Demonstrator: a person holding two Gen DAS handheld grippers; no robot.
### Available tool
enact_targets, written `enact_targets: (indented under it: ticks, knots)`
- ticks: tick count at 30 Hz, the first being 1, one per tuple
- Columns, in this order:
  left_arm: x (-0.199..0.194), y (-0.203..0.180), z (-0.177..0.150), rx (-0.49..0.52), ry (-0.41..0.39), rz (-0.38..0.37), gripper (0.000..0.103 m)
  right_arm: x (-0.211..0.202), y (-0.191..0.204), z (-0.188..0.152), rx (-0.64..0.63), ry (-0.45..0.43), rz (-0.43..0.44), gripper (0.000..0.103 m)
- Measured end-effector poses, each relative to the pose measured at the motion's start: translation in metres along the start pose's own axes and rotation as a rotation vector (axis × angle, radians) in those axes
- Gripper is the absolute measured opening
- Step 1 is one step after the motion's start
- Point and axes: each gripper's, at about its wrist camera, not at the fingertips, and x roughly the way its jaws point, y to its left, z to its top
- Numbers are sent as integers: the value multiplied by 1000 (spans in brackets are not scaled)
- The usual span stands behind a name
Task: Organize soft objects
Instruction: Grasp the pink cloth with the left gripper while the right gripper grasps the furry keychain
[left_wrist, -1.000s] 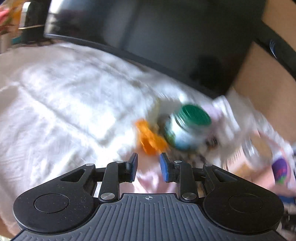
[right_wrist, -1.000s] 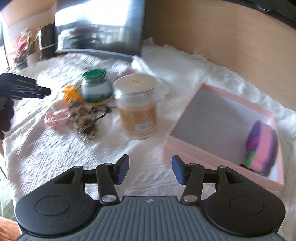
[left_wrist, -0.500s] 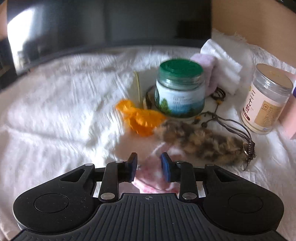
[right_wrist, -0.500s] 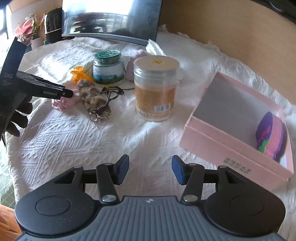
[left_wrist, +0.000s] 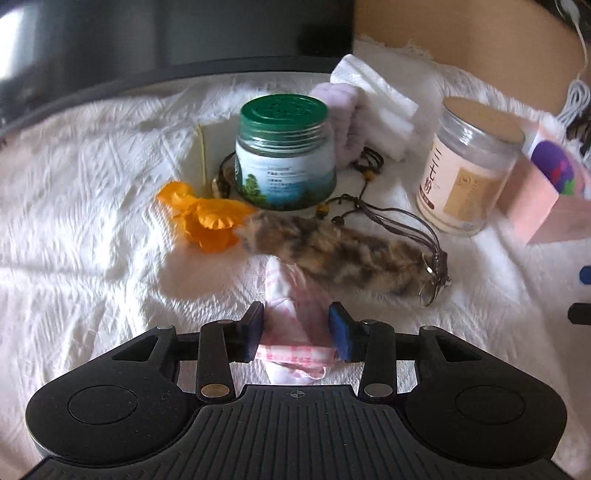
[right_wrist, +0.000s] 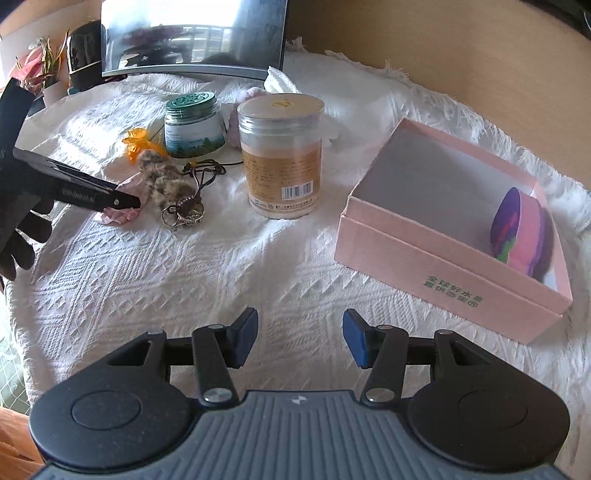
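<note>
A pink checked cloth (left_wrist: 295, 314) lies on the white bedspread between the fingers of my left gripper (left_wrist: 297, 321). Its jaws are opening and stand either side of the cloth without squeezing it. Just beyond it lies a brown furry tail keychain (left_wrist: 332, 251), with an orange fabric flower (left_wrist: 207, 218) to its left. The right wrist view shows the left gripper (right_wrist: 129, 203) from the side, tip down at the cloth (right_wrist: 118, 216). My right gripper (right_wrist: 299, 339) hangs open over bare bedspread with nothing between its fingers. A pink box (right_wrist: 424, 273) at the right holds a purple and pink soft toy (right_wrist: 524, 232).
A green-lidded jar (left_wrist: 284, 151) and a clear jar of powder (left_wrist: 469, 166) stand behind the keychain. A lilac towel (left_wrist: 343, 122) and white tissue (left_wrist: 373, 96) lie further back. A dark monitor (right_wrist: 192, 33) lines the far edge. A black-gloved hand (right_wrist: 18, 229) holds the left gripper.
My left gripper swung round and sank towards the pink checked cloth, and its jaws widened around it. The right gripper edged slightly closer to the table, its jaws unchanged.
</note>
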Motion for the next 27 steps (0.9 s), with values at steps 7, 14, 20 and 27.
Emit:
enact_targets:
  ticks: [7, 14, 20, 27]
  knots:
    - [-1, 0, -6, -75, -30, 29, 43, 3, 11, 2, -30, -3, 20, 51]
    - [-4, -3, -17, -84, -101, 35, 17, 2, 23, 13, -74, -31, 36, 51]
    - [-23, 3, -32, -135, -126, -10, 11, 17, 52, 45, -179, -80, 99, 51]
    - [-53, 46, -51, -285, -153, -77, 11, 66, 109, 93, -341, -102, 114, 51]
